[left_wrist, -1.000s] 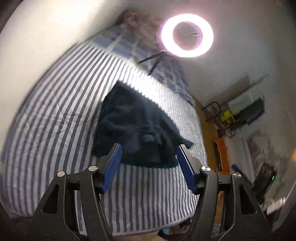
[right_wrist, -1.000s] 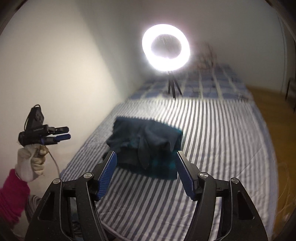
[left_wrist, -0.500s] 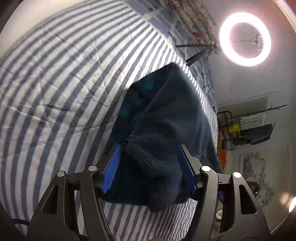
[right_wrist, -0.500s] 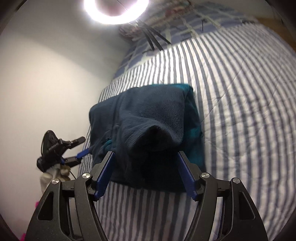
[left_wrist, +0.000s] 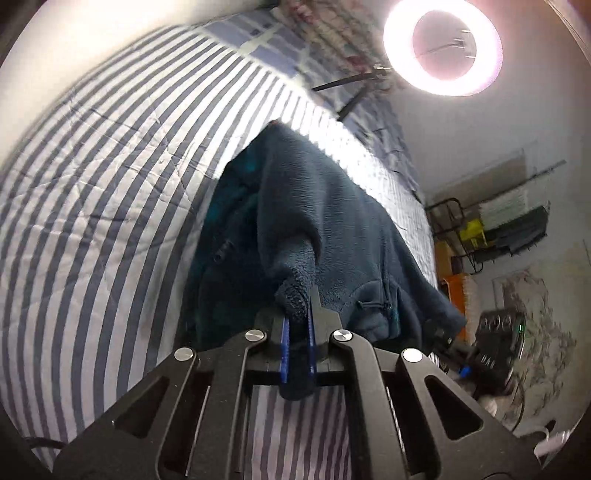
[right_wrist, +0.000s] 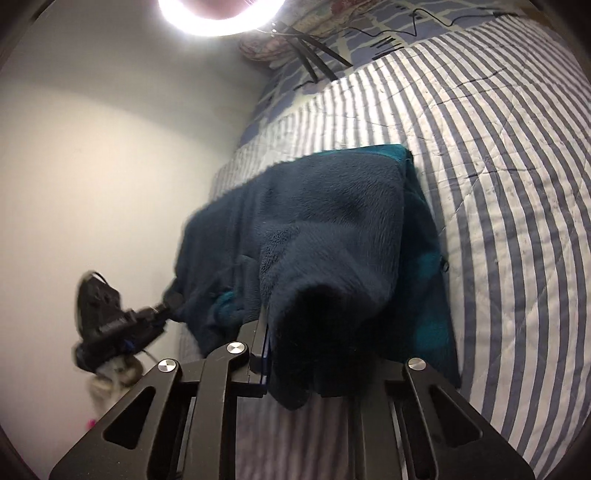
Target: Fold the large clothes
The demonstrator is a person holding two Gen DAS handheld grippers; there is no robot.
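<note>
Up close, we see the left gripper [left_wrist: 297,328] with its blue pads [left_wrist: 284,343] pinched on a nub of dark teal fleece; its jaws have just been closing, and the cloth sits between them. Likewise the right gripper [right_wrist: 291,354] has just been closing, and a thick fold of the same fleece jacket [right_wrist: 332,221] fills the gap and drapes over its right finger, so only the left finger's blue edge shows.

We count one garment: a dark blue-green fleece jacket [left_wrist: 332,221], fuzzy and thick, with brighter teal patches at its edges. It lies bunched on the striped quilt [left_wrist: 110,184], near the front edge of the bed, with both held parts lifted off the cover toward the cameras. From the left wrist we make out a small zipped pocket [left_wrist: 384,306] with a cord pull; the right wrist view does not show it.

We count two grippers, each seen in the other's view. The right wrist view shows the left gripper [right_wrist: 110,325] low at the left against a bare white wall [right_wrist: 92,166], blurred, its tip touching the jacket's left corner. The left wrist view shows the right gripper [left_wrist: 491,350] at the right, beyond the jacket's hem, and past it an orange piece of furniture [left_wrist: 458,291] and a metal rack [left_wrist: 509,229]. One ring light [left_wrist: 443,48] glows over the bed's far end on a dark tripod [right_wrist: 314,51], beside a blue checked cover [right_wrist: 369,33].
</note>
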